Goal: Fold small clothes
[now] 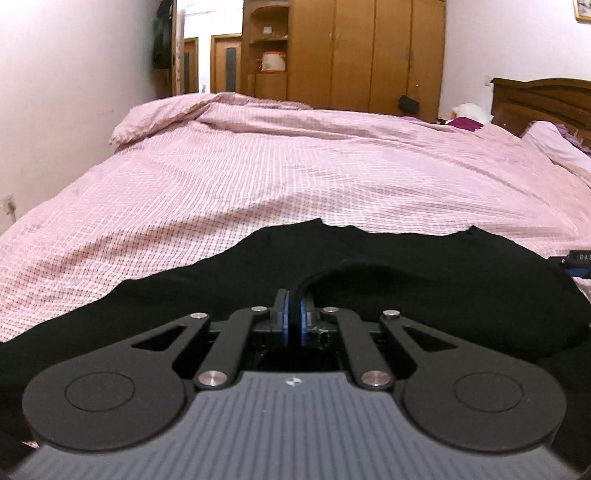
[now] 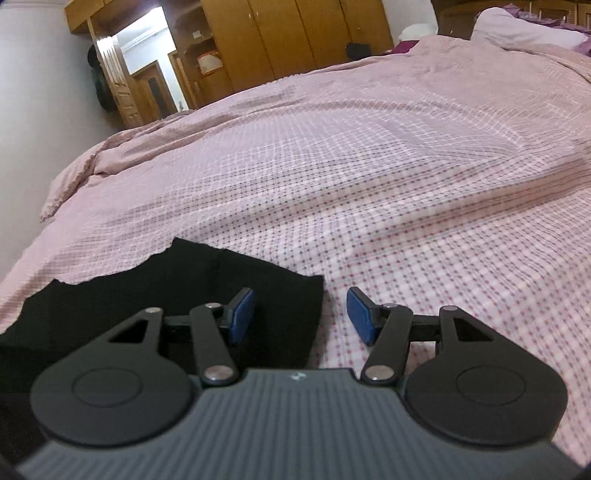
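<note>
Left wrist view: left gripper [image 1: 294, 314] has its blue pads pressed together on a raised fold of the black garment [image 1: 406, 288], which lies on the pink checked bedspread [image 1: 258, 177].
Right wrist view: right gripper [image 2: 300, 314] is spread wide, holding nothing.
Garment from right gripper: its right edge [image 2: 314, 314] falls between the fingers; left finger [image 2: 242, 314] over cloth, right finger [image 2: 360, 314] over bedspread.
Long axis: the garment seems to run crosswise between the two grippers.
Nearer: left already has cloth; right likely needs to shift left.

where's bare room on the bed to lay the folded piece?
Free: pink checked duvet beyond and right of the black garment, up to the pillow. Crowded: near edge, where the left gripper and right gripper work.
</note>
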A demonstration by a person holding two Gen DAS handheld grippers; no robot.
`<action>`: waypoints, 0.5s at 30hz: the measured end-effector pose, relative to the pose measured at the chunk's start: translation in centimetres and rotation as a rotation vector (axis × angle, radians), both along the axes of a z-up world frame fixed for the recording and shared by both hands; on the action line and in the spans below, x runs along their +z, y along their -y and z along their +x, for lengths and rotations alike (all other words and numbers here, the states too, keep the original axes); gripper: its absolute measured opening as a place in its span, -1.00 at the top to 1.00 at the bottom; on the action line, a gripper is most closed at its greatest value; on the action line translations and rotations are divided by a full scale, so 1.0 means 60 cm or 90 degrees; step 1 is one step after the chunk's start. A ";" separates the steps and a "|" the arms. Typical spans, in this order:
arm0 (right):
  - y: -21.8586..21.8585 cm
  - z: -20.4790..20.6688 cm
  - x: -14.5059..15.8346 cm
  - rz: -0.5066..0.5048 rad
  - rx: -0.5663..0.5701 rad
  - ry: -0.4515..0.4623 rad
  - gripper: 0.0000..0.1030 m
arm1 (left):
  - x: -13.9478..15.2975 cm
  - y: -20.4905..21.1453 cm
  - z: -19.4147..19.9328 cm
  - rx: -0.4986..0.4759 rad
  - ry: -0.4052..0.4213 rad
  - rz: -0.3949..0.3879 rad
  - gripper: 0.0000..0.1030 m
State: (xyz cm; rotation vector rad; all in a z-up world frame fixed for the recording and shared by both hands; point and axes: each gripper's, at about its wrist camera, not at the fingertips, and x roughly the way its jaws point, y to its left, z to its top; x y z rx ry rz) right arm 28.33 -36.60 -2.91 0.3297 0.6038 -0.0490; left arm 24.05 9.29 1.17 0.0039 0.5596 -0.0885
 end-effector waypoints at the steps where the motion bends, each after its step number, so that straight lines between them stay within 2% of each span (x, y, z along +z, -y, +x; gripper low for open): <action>1: -0.003 0.004 -0.001 -0.004 0.007 -0.001 -0.15 | -0.002 -0.005 0.007 0.004 -0.008 -0.006 0.87; 6: -0.018 0.014 0.002 0.005 0.074 0.004 -0.09 | -0.010 -0.015 0.018 0.015 -0.025 -0.024 0.87; 7: -0.022 0.016 0.004 0.004 0.090 0.010 0.42 | -0.009 -0.016 0.018 0.019 -0.021 -0.026 0.87; 8: -0.026 0.019 0.006 -0.011 0.100 0.014 0.84 | -0.007 -0.017 0.019 0.023 -0.014 -0.024 0.87; 12: -0.049 0.005 0.030 -0.067 0.081 0.103 0.83 | 0.014 -0.018 0.023 0.034 0.027 -0.004 0.87; 13: -0.054 0.005 0.032 -0.076 0.076 0.114 0.83 | 0.015 -0.020 0.030 0.042 0.026 0.001 0.87; 15: -0.067 0.017 0.029 -0.101 0.070 0.110 0.83 | 0.006 -0.027 0.060 0.037 -0.016 -0.006 0.87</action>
